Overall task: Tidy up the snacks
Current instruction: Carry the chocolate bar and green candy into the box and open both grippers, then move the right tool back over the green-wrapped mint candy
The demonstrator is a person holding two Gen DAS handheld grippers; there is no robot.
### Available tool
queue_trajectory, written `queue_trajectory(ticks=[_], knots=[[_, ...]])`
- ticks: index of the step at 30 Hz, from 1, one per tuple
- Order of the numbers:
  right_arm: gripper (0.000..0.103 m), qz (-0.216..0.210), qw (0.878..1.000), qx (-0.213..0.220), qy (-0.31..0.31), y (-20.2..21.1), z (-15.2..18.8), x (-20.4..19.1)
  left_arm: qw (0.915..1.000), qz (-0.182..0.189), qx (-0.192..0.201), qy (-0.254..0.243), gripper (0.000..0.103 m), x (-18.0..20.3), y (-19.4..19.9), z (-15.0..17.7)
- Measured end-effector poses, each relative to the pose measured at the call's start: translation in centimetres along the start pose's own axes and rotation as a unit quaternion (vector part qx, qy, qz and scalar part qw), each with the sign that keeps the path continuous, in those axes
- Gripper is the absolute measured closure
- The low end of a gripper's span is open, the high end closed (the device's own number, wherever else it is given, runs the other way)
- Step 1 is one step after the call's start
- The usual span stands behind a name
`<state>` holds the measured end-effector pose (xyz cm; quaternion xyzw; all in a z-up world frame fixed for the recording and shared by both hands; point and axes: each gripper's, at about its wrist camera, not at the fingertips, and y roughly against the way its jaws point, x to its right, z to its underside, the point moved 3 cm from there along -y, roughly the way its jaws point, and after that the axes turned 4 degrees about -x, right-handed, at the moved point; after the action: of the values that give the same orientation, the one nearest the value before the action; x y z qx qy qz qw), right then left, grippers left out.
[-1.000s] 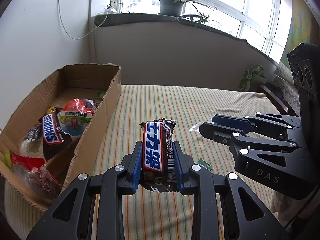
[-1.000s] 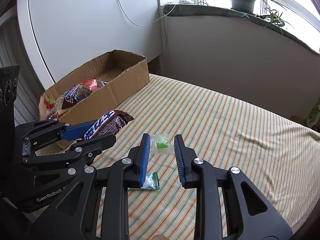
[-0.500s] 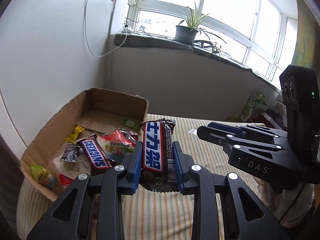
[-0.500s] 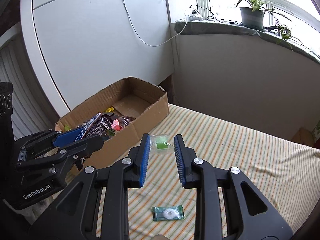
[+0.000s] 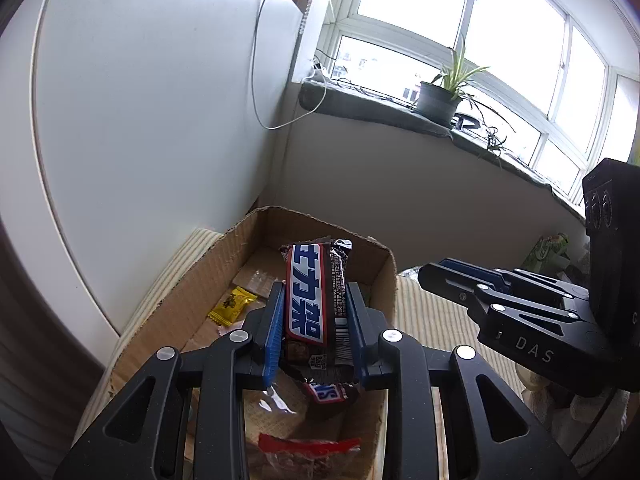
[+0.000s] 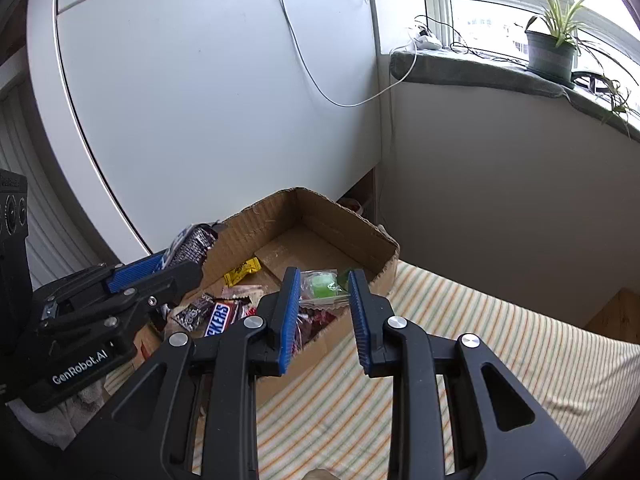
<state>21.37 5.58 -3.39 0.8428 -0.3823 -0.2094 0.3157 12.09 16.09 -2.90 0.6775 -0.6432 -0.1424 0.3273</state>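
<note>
My left gripper (image 5: 316, 312) is shut on a Snickers bar (image 5: 314, 300) with Chinese lettering and holds it upright over the open cardboard box (image 5: 224, 256). My right gripper (image 6: 322, 292) is shut on a small clear packet with a green candy (image 6: 322, 286) and holds it above the box's near wall (image 6: 384, 272). The box holds several snacks: a yellow candy (image 5: 232, 306), another Snickers bar (image 6: 220, 318), a red-edged packet (image 5: 308, 446). The left gripper also shows in the right wrist view (image 6: 160, 268), the right gripper in the left wrist view (image 5: 460, 280).
The box lies on a striped bed cover (image 6: 460, 344) against a white panel (image 6: 200, 100). A windowsill with a potted plant (image 6: 550, 52) runs above a grey wall. A white cable (image 6: 344, 100) hangs from the sill.
Both grippers have lifted and moved left toward the box with their snacks. The left one now hangs over the box's inside, the right one over its near wall.
</note>
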Motion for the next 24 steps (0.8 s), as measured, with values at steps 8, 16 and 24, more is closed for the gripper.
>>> queue_trajectory(ticks=[8, 16, 24], knots=[[0.077, 0.001, 1.000, -0.030, 0.007, -5.3, -2.6, -0.5, 0.9994, -0.027, -0.017, 0.013, 0.076, -1.9, -2.1, -0.1], [0.077, -0.005, 0.998, -0.055, -0.003, -7.7, -2.3, -0.3, 0.9989, -0.036, -0.026, 0.017, 0.076, -2.4, -2.5, 0.3], [0.052, 0.013, 0.999, -0.044, -0.006, -6.7, -2.3, 0.3, 0.9985, -0.044, -0.027, 0.018, 0.075, -2.3, -2.8, -0.1]])
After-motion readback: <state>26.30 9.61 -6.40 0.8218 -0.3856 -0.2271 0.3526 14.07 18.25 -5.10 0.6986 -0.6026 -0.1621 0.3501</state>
